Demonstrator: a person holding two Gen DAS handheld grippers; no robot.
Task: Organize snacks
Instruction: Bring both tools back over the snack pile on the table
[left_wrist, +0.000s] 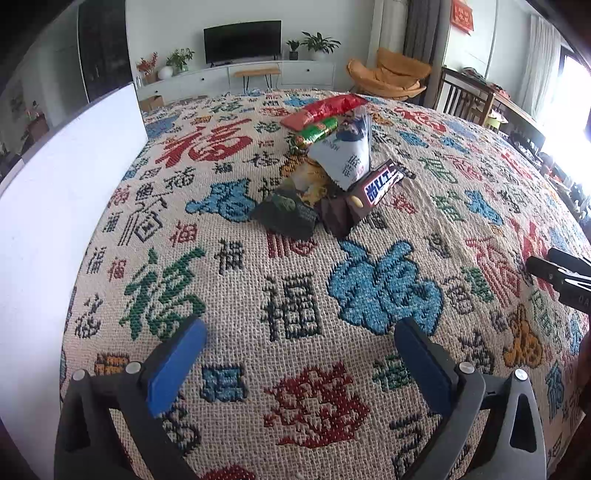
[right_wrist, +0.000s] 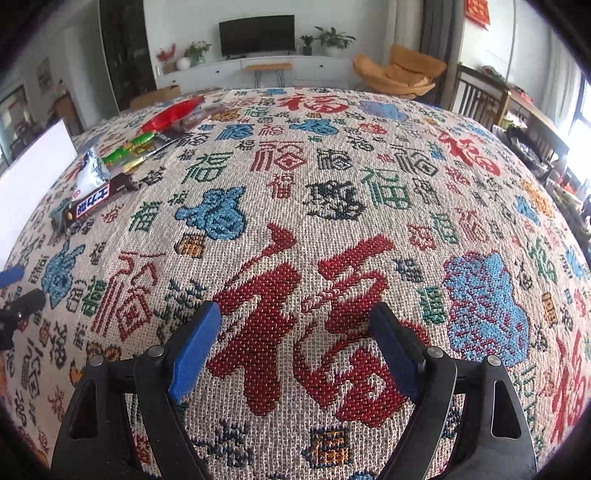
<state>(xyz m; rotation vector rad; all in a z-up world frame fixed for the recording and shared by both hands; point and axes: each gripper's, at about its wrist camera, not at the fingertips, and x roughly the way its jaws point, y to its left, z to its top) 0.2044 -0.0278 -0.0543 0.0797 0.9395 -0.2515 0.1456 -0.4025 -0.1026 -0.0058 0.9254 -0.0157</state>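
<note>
Woven tablecloth (left_wrist: 295, 295), crinkly snack wrappers (left_wrist: 332, 166)

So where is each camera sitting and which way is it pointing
Left wrist: on the left tongs, tilted down over the patterned cloth, facing the snack pile; its own blue pads open and empty, right tongs' tip at the right edge.
Right wrist: on the right tongs, tilted down at bare cloth; own pads open, left tongs' tip at the left edge.
Shared: chocolate bar, white board, television.
</note>
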